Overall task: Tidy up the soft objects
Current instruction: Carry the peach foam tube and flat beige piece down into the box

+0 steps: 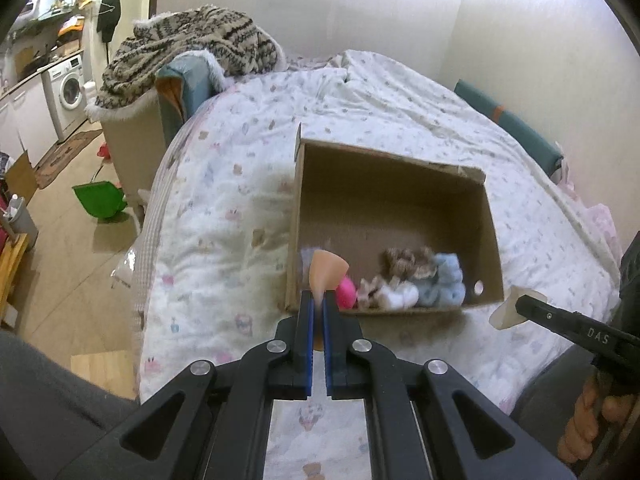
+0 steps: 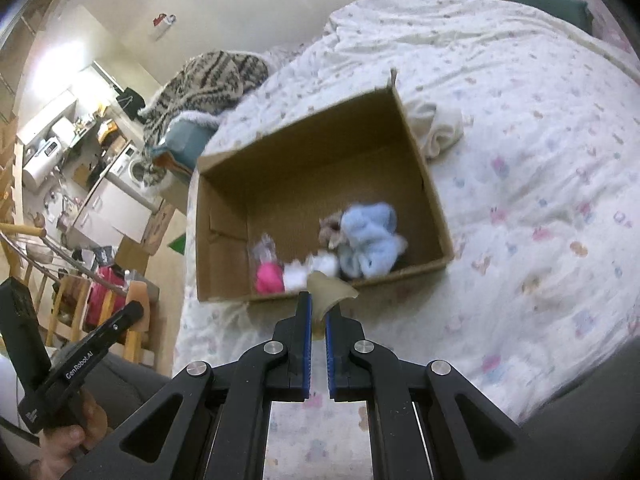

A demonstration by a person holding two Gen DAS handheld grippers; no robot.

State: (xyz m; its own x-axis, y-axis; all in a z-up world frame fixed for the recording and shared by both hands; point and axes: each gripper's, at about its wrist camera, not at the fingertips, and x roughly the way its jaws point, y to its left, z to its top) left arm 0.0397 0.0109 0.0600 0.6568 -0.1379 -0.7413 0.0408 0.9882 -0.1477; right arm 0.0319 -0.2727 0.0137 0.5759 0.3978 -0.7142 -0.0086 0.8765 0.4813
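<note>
An open cardboard box (image 1: 394, 184) (image 2: 320, 152) sits on the bed. Inside it, along the near wall, lie a pink soft item (image 1: 346, 290) (image 2: 268, 276), a white one (image 1: 396, 294) (image 2: 298, 274), a brown furry one (image 1: 404, 262) and a light blue fluffy one (image 1: 446, 280) (image 2: 370, 240). My left gripper (image 1: 318, 300) is shut on a peach soft pad (image 1: 326, 270), held over the box's near left corner. My right gripper (image 2: 318, 306) is shut on a beige soft pad (image 2: 328, 290) just outside the box's near wall; it also shows in the left wrist view (image 1: 508, 312).
The bed has a white patterned quilt (image 1: 240, 184) (image 2: 520, 160). A cream cloth (image 2: 438, 128) lies beside the box's far right. A striped knit blanket (image 1: 188, 52) is heaped at the bed's far left. A green dustpan (image 1: 100, 200) is on the floor at left.
</note>
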